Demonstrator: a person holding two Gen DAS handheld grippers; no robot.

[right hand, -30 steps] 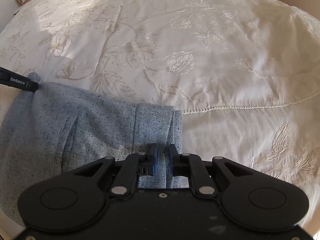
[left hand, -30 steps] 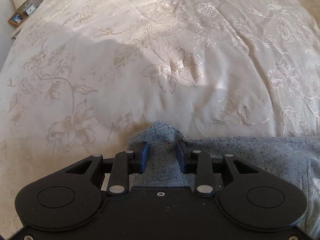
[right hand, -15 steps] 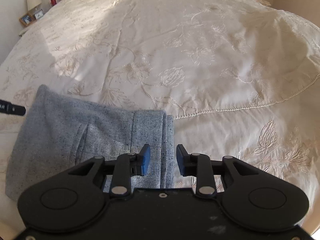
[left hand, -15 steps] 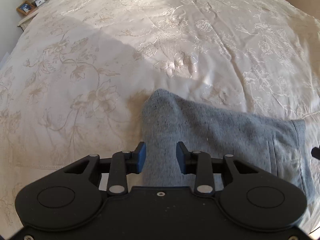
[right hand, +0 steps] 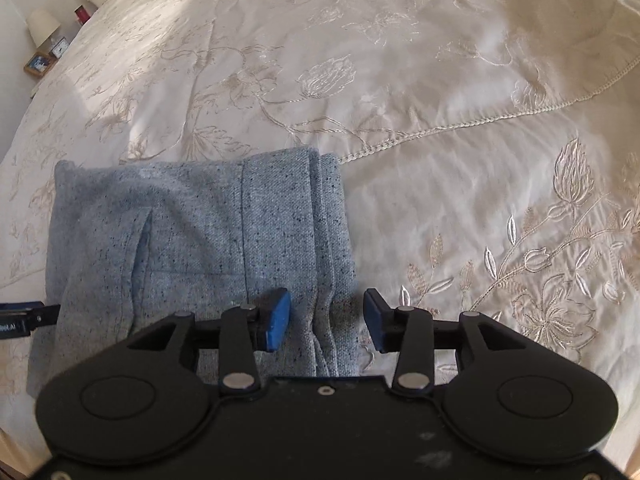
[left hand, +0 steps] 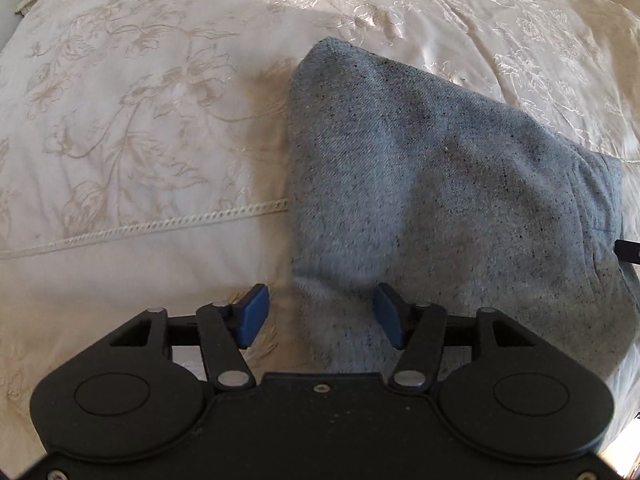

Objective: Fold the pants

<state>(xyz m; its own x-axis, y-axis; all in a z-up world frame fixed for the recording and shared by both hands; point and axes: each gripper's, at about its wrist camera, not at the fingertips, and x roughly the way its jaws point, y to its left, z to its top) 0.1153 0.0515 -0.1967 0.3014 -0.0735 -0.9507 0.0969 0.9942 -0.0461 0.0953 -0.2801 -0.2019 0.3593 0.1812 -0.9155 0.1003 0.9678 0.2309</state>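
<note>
The folded pants (right hand: 192, 240) are laid flat on the embroidered bedspread (right hand: 400, 60), seen at nine o'clock in the right wrist view and at three o'clock in the left wrist view (left hand: 440, 184); the left gripper (left hand: 320, 314) is spread wide, its jaws having just been opening, with the cloth's near edge between them but not pressed; the right gripper (right hand: 326, 316) is likewise parted over the hem, just opened, nothing gripped; a lamp (right hand: 42, 26) is seen at ten o'clock.
</note>
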